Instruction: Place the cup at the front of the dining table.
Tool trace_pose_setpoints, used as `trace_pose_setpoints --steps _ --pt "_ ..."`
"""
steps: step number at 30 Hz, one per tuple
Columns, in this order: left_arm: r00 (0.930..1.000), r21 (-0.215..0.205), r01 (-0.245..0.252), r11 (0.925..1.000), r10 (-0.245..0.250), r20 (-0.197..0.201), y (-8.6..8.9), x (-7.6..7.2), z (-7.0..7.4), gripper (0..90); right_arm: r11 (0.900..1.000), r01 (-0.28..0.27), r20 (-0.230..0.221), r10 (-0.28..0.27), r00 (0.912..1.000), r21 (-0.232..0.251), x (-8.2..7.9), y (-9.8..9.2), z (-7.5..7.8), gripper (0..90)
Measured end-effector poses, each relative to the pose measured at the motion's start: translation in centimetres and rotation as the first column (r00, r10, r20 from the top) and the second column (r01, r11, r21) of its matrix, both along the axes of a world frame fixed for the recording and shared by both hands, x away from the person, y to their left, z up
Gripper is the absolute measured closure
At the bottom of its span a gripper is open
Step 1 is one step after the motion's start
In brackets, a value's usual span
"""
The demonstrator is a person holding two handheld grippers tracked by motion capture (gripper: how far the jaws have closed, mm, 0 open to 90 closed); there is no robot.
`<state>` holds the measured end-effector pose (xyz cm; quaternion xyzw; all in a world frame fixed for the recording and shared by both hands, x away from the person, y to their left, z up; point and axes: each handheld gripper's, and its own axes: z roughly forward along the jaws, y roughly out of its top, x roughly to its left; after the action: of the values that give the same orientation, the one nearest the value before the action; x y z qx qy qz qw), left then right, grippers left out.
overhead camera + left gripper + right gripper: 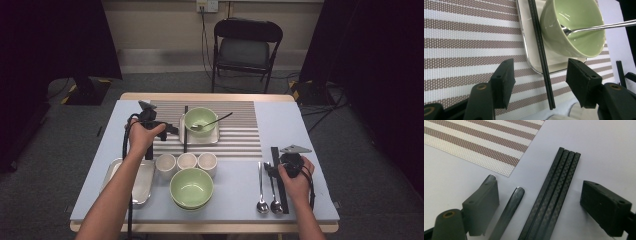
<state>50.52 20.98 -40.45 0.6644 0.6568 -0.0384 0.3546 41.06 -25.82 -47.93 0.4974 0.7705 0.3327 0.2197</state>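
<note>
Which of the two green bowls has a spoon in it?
The far bowl, sitting on the small tray on the striped mat. The near bowl, below the three cups, holds none.

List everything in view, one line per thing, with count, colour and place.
Striped mat: one, brown and white, far middle of table.
Small tray: one, pale, on the mat.
Green bowl: one, on that tray, spoon inside.
Chopsticks: black, across the tray's left edge.
Large green bowl: one, near middle.
Cups: three, white, row behind it.
Metal tray: one, near left.
Spoons: two, silver, near right.
Chopstick bundle: black, beside the spoons.
Chair: one, black, beyond the table.
Left tongs: open around the chopsticks.
Right tongs: open over the bundle.
</note>
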Motion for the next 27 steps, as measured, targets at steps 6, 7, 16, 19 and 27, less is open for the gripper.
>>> trace_pose_setpoints --steps 6,7,16,19,27 --pt "0.9997 0.001 0.02 0.9998 -0.02 0.011 0.1 -0.3 0.1 36.6 1.0 0.001 -0.001 -0.001 1.0 0.001 0.0 0.0 0.0 14.5" --pt "0.9998 -0.001 0.016 0.9999 -0.016 0.015 0.1 -0.4 0.1 36.2 1.0 0.0 0.0 0.0 1.0 0.0 0.0 0.0 0.0 14.5" --pt "0.9985 -0.003 0.047 0.9989 -0.047 0.029 0.3 -1.0 0.5 35.1 1.0 0.0 0.0 0.0 1.0 0.0 0.0 0.0 0.0 14.5" --pt "0.998 0.001 0.054 0.9985 -0.054 0.032 0.4 -1.2 0.6 35.2 1.0 0.0 0.0 0.0 1.0 -0.001 0.0 0.0 0.0 14.5" --pt "0.9976 -0.001 0.061 0.9981 -0.061 0.032 0.9 -1.6 0.4 35.3 1.0 0.0 0.0 0.0 1.0 -0.001 0.0 0.0 0.0 14.5"
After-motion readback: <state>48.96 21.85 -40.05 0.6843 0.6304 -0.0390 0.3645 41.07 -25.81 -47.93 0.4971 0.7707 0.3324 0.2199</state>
